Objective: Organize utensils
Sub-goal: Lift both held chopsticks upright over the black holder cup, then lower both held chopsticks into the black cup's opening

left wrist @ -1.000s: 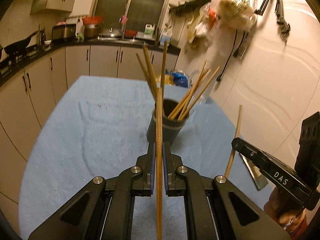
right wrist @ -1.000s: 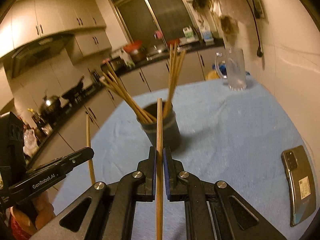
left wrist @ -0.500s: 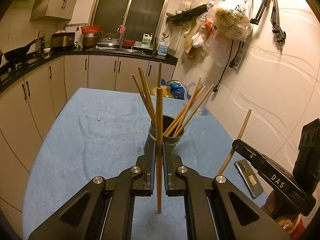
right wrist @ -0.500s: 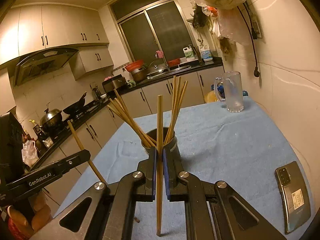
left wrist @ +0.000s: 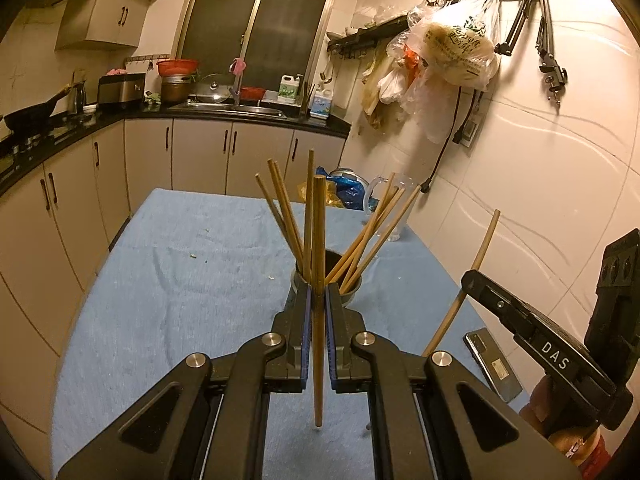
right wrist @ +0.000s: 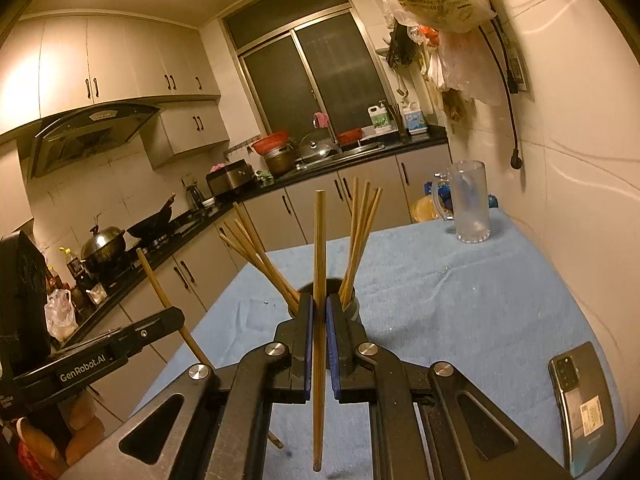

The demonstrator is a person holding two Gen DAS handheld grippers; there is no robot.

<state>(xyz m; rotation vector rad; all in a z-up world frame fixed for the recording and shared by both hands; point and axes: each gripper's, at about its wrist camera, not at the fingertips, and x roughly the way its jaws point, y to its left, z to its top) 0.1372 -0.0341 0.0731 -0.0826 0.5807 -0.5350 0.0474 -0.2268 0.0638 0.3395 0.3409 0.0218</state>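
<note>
Step in hand: carry to holder, both grippers loaded. Left gripper [left wrist: 318, 304] clamped tight on one chopstick [left wrist: 318, 240], held upright, lower tip clear of blue cloth [left wrist: 168, 288]. Right gripper [right wrist: 319, 320] likewise pinching second chopstick [right wrist: 319, 264], also upright.

Dark holder cup [left wrist: 352, 292] on counter just ahead, already holding about eight chopsticks, fanned left and right, centre open.

Next move, judged: bring lower tips over rim, lower into centre gap, release.

Chopsticks: plain wood, slender, straight.
</note>
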